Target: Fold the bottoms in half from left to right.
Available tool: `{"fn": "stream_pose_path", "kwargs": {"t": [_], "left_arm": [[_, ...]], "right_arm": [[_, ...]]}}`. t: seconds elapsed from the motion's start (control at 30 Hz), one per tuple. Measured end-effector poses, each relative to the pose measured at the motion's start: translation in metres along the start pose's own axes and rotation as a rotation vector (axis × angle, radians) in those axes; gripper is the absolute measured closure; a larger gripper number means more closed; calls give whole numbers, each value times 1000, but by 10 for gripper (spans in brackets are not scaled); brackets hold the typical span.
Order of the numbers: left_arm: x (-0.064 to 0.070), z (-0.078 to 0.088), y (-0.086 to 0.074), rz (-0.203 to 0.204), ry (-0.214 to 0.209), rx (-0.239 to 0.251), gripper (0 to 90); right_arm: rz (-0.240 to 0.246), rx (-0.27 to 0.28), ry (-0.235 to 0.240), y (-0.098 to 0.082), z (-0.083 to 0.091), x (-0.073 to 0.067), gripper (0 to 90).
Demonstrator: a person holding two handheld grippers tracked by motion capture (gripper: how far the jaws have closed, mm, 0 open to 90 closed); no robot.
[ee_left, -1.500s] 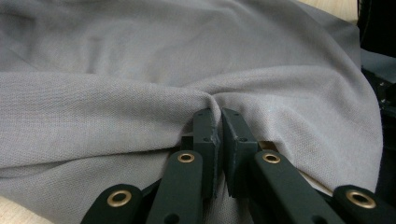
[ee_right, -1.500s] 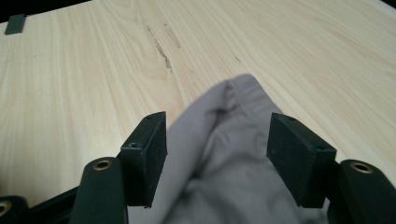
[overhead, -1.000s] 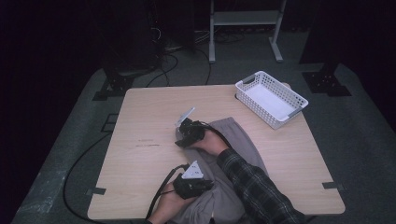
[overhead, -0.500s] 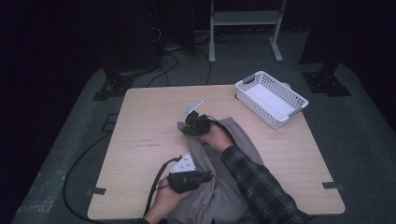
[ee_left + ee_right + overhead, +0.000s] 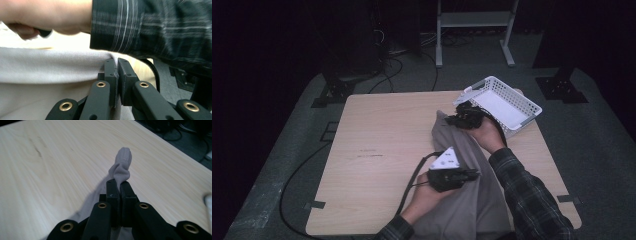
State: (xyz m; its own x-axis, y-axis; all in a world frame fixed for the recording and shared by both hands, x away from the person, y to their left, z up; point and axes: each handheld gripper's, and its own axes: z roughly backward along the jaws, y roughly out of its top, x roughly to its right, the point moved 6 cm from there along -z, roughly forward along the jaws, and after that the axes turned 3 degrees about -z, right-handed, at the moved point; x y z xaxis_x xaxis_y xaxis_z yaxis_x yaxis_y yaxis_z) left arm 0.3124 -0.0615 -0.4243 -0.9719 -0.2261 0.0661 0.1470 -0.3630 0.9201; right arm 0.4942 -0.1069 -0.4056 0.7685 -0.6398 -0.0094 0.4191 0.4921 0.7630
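Both grippers moved right; basket (image 5: 507,107) touches right gripper (image 5: 460,120).

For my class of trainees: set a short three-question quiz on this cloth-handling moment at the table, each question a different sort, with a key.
1. True or false: the right gripper has its jaws shut on the grey cloth.
2. What white thing stands at the table's far right corner?
3. The left gripper pinches: A the cloth's edge, B a cable, C nothing.

Key: 1 true; 2 the basket; 3 A.
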Motion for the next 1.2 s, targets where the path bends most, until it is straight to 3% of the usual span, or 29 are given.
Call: {"fn": "stream_pose_path", "kwargs": {"t": [0.23,0.4,0.53,0.63,0.7,0.77,0.87,1.03,1.2], "left_arm": [[-1,-66,-29,34,-5,-147,863],[-2,-80,-40,55,-6,-225,849],[0,-82,-44,58,-9,-248,740],[-2,-73,-42,60,1,-238,620],[-8,-59,-38,70,8,-211,566],[-17,-40,-32,71,37,-188,546],[-38,-7,-30,67,105,-184,547],[-66,30,-52,115,184,-239,553],[-66,37,-79,132,192,-297,552]], "right_arm": [[-86,-49,-77,-48,2,39,861],[-117,-104,-121,-80,-11,54,858],[-128,-147,-127,-97,-24,57,851],[-124,-169,-133,-106,-32,56,818],[-127,-166,-144,-108,-33,57,712],[-142,-142,-146,-105,-29,58,600],[-166,-77,-141,-96,-12,57,536],[-171,-15,-91,-94,16,40,503],[-131,-27,-50,-117,30,9,503]]}}
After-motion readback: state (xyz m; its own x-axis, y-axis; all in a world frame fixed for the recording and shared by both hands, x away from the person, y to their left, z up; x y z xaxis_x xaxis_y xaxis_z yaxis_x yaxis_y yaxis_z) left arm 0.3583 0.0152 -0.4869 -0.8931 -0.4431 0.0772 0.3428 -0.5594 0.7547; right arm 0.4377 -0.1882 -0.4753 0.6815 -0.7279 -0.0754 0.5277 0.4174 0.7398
